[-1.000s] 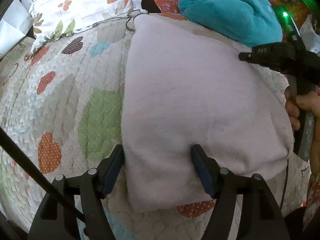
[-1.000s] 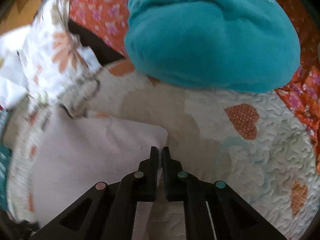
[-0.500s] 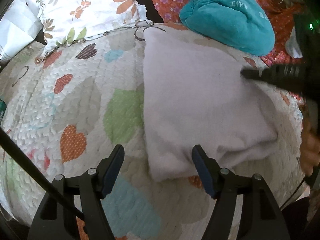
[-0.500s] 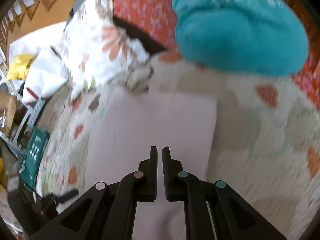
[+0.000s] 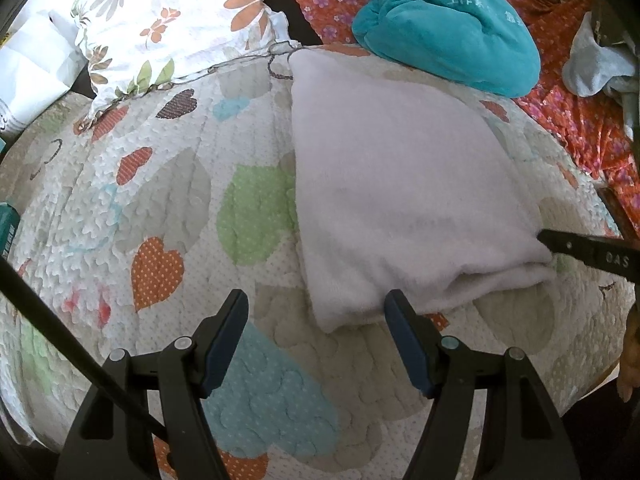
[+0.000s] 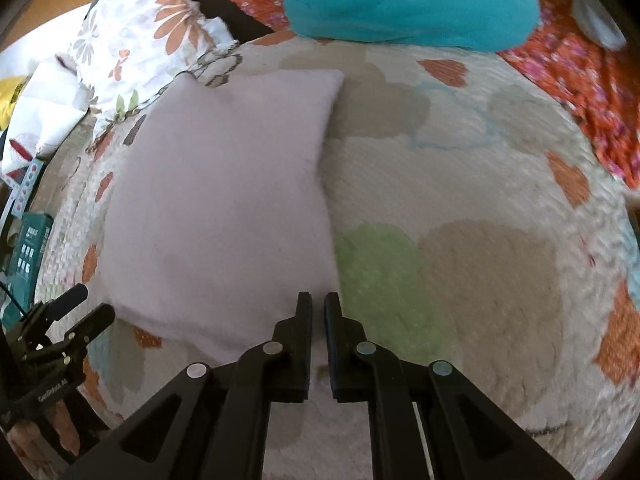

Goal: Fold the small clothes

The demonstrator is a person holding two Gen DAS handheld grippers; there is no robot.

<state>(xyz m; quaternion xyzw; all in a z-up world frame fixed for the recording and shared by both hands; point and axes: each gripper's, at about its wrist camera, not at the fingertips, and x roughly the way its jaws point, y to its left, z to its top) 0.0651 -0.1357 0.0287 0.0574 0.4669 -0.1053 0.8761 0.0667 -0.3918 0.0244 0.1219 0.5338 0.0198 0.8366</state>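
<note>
Your right gripper (image 6: 318, 312) is opening, nothing between its jaws; a second ago it was clamped shut over the pale cloth (image 6: 224, 200), so that fold is laid and released. It now sits at the cloth's near right corner. Your left gripper (image 5: 316, 320), spread wide and empty, has backed off the near edge. The cloth lies folded flat mid-quilt (image 5: 160, 184), toward its far edge.

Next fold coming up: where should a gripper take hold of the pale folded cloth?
Judging by its pose, the near left corner of the pale cloth, approached from the near edge: it bulges slightly off the quilt and lies just ahead of the open left gripper.
</note>
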